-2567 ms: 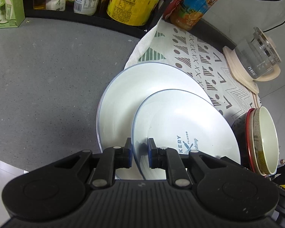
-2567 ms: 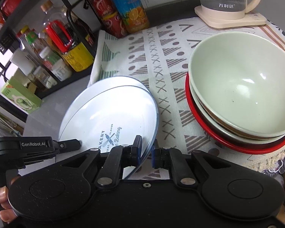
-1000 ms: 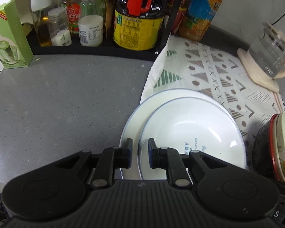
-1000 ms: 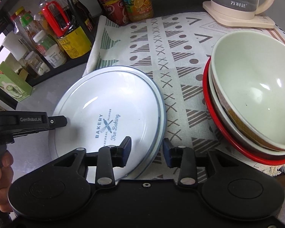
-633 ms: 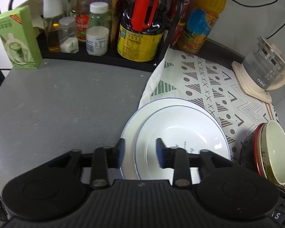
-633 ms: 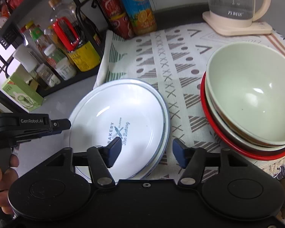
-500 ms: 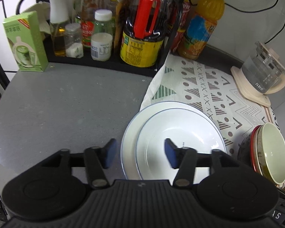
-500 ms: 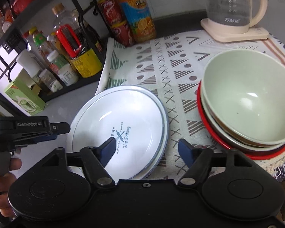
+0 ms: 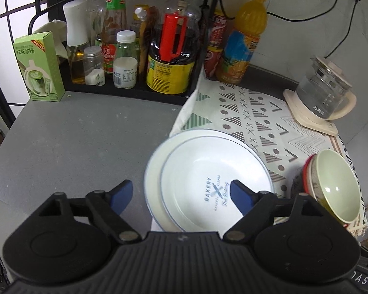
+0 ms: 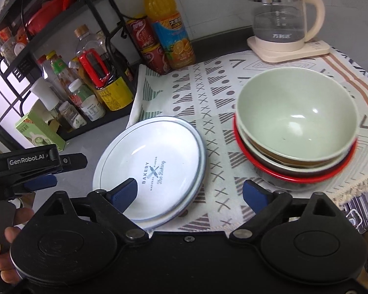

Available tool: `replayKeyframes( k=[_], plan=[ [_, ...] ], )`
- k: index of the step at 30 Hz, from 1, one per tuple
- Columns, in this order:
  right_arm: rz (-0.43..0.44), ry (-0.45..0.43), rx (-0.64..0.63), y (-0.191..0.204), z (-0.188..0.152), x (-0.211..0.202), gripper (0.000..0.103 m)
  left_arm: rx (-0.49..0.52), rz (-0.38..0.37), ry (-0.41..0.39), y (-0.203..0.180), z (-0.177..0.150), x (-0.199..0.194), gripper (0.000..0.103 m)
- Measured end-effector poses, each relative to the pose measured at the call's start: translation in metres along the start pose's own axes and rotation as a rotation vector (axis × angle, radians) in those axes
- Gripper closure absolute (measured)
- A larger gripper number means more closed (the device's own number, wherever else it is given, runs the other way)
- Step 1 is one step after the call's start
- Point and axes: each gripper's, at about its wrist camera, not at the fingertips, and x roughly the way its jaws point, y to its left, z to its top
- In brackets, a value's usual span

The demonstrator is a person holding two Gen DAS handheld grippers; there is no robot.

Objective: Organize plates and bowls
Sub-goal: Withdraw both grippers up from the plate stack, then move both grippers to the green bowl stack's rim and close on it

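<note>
Two white plates sit stacked on a grey desk (image 9: 85, 132), the smaller "Bakery" plate (image 9: 216, 178) resting inside a larger plate (image 9: 153, 171). In the left wrist view they lie at lower centre, half on the bare desk and half on a patterned cloth (image 9: 257, 112). The left gripper (image 9: 181, 193) hangs above them with its blue-tipped fingers (image 9: 121, 192) spread wide; they have just been opening, and they touch nothing, though the plates show in the gap between them.

In the right wrist view the same plates (image 10: 157, 161) appear at centre left. The right gripper (image 10: 190, 192) also has its fingers (image 10: 254, 193) far apart, just opened, gripping nothing. At the left edge of this view a person's hand (image 10: 5, 252) holds the other gripper's handle.

To the right of the plates, well apart from them on the cloth, stands a stack of bowls (image 10: 296, 132): a pale green bowl on top, nested in a brownish one, with a red-rimmed one underneath.

At the back, a black rack (image 9: 125, 90) carries sauce bottles and jars, with a green carton (image 9: 38, 66) beside it at upper left. An orange drink bottle (image 9: 245, 41) stands behind the cloth, and a glass kettle (image 9: 323, 93) sits on its cream base at upper right.
</note>
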Motion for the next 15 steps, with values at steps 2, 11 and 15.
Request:
replayKeyframes(
  k=[2,11,15],
  plan=[
    [-0.006,-0.013,0.009,-0.006,-0.003,-0.007,0.005,0.007,-0.012,0.0,-0.007,-0.003,-0.004,0.014],
    [-0.041,-0.101,0.067,-0.045,-0.013,-0.051,0.0,0.015,-0.091,-0.031,-0.045,-0.023,-0.024,0.008],
    [-0.061,-0.122,0.091,-0.062,-0.017,-0.064,0.0,0.023,-0.113,-0.023,-0.058,-0.029,-0.026,0.008]
  ],
)
